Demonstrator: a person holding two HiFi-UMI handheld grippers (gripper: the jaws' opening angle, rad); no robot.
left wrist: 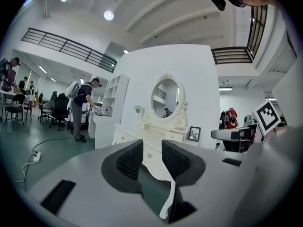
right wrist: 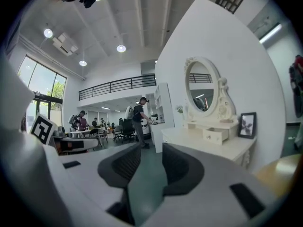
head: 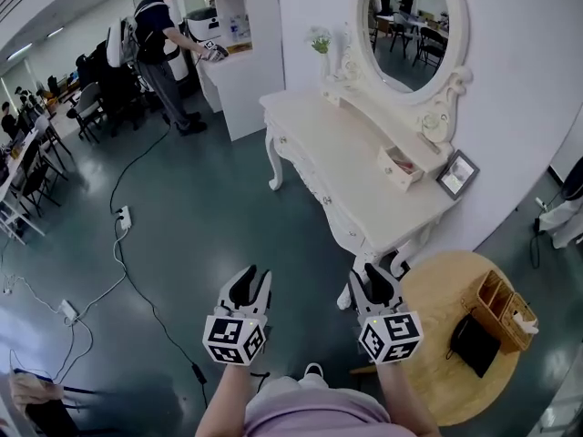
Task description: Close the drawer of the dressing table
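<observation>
White drawer, head view: the drawer [head: 398, 165] stands pulled out of the low upper tier on the dressing table [head: 346, 144]. It is toward the right end of the top, just beside the picture frame [head: 456, 173] and below the oval mirror [head: 410, 25].
Grippers, head view: the left gripper [head: 255, 276] and right gripper [head: 373, 276] are side by side near the person, well apart from the drawer. The right one is closer to the table's near end.
Left gripper view: jaws partly parted, nothing between the pads. The dressing table shows far beyond the tips.
Right gripper view: jaws partly parted and empty. The drawer front projects from its tier at right, well beyond the tips.
Step in hand, judged: approach; drawer not yet touched.
Handling, judged: a small painted box, probably light and stiff. It may bind if pushed off-centre, and the smooth paint is likely slippery.
Contact point, judged: no grasp needed. Set the jaw tips on the middle of the drawer front, by the knob, and push straight toward the wall.
Hazard, judged: the picture frame just beside the drawer could be knocked over.
</observation>
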